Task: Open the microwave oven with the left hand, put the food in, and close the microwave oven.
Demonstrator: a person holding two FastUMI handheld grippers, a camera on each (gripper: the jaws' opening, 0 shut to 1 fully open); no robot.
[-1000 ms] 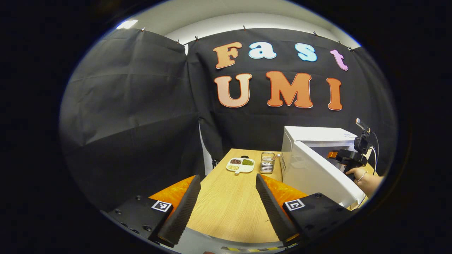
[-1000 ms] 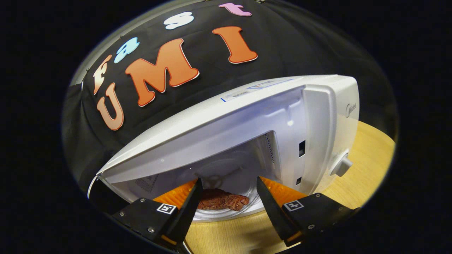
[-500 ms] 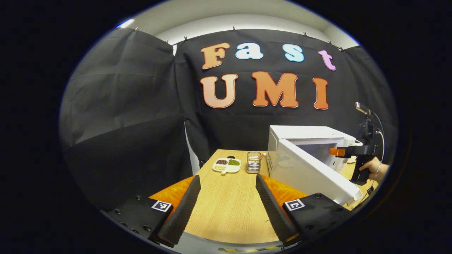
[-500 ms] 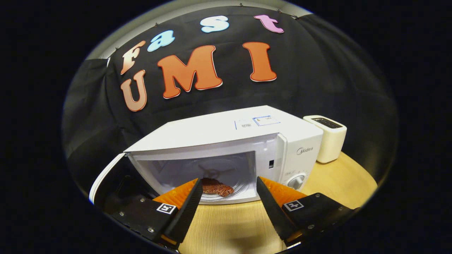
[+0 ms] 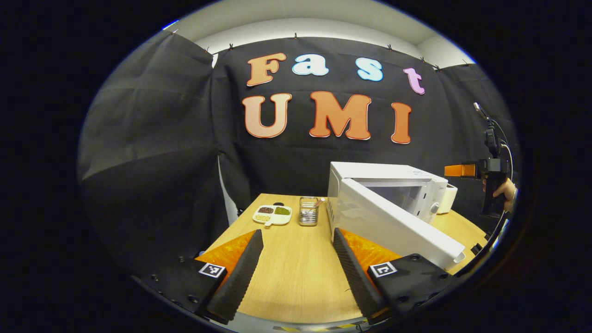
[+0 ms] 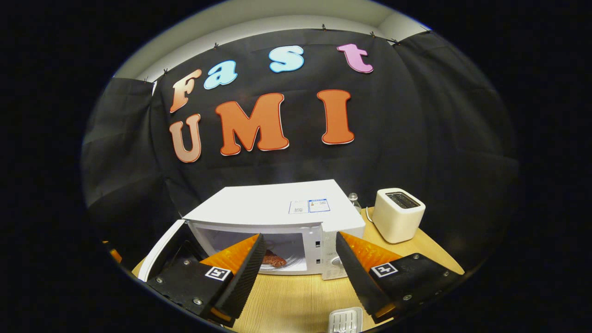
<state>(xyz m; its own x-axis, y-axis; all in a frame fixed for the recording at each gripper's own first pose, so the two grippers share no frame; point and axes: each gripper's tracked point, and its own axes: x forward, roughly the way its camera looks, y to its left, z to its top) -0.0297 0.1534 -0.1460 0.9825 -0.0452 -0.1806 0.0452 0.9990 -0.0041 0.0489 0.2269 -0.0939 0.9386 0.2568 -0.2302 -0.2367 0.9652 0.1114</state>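
One piece of food (image 6: pixel 274 260) lies inside the one microwave (image 6: pixel 277 208), whose door (image 5: pixel 393 226) hangs open. It sits ahead of the right gripper (image 6: pixel 300 273), between its spread, empty fingers. The left gripper (image 5: pixel 296 273), also spread and empty, hovers over the table (image 5: pixel 296 277) beside the door.

White microwave (image 6: pixel 273 208) with dark reddish-brown food (image 6: pixel 273 260) seen inside. Light wood-grain desk (image 5: pixel 296 273). Cream-white toaster (image 6: pixel 397 215) at 3 o'clock of the microwave. White divided dish (image 5: pixel 272 215) at 9 o'clock, filled with dark red, green and pale yellow. Black-and-white square markers are carried on both gripper bodies.
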